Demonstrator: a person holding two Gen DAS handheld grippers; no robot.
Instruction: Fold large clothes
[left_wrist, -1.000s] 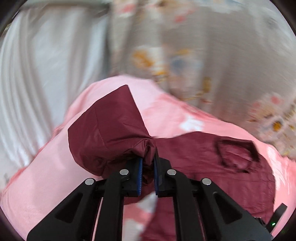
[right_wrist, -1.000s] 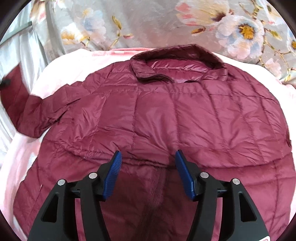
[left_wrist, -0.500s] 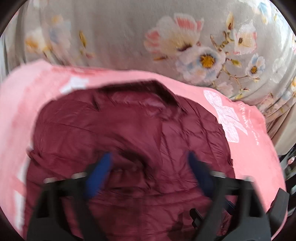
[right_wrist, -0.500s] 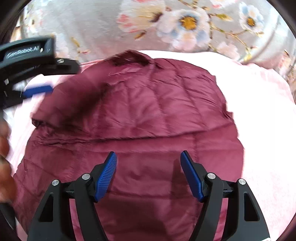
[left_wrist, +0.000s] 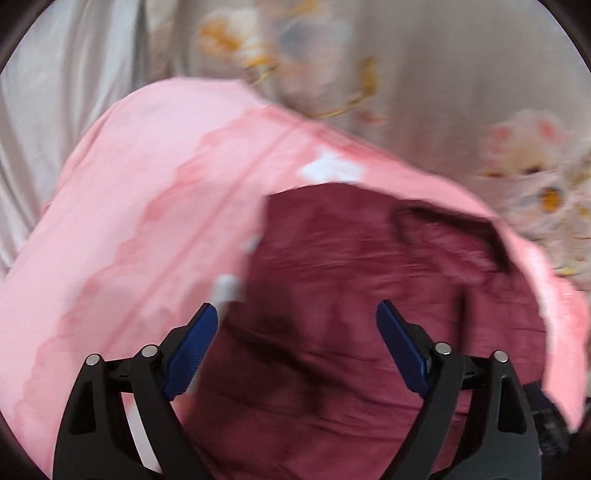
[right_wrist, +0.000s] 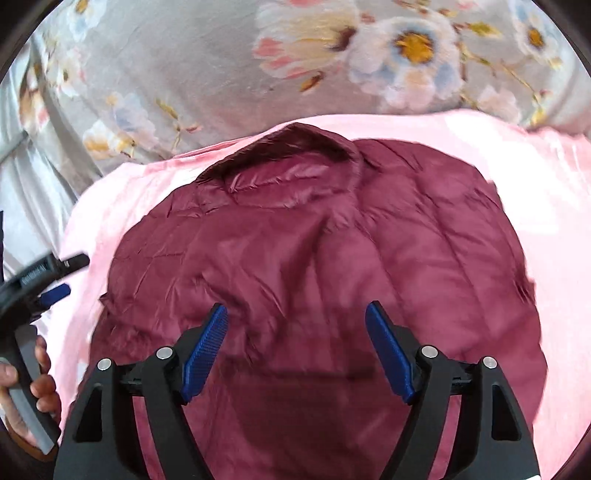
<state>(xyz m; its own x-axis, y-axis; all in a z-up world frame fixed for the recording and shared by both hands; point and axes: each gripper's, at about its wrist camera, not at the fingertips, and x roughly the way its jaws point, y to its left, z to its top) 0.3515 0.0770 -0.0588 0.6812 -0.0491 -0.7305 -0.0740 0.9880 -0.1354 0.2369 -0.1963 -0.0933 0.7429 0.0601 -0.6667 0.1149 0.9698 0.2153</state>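
Right gripper (right_wrist: 295, 354): hovered spread wide, blue ribbed pads apart, nothing pinched between them. Ahead of and below it, dark maroon quilted puffer jacket (right_wrist: 317, 258): lay spread flat on pale pink printed bedsheet (right_wrist: 546, 192), collar (right_wrist: 291, 162) at the far end from the gripper, left sleeve area rumpled just ahead of the left pad. Beyond the collar, grey curtain with large white and pink flowers (right_wrist: 258, 66): hung as backdrop. Left gripper (left_wrist: 297, 354): likewise spread wide and empty, hovering over the jacket's (left_wrist: 369, 314) left edge, pink bedsheet (left_wrist: 147, 221) to its left, view smeared by blur. Seen also at the far left of the right wrist view, over the sheet beside the jacket, gripped by a bare hand (right_wrist: 33, 384).
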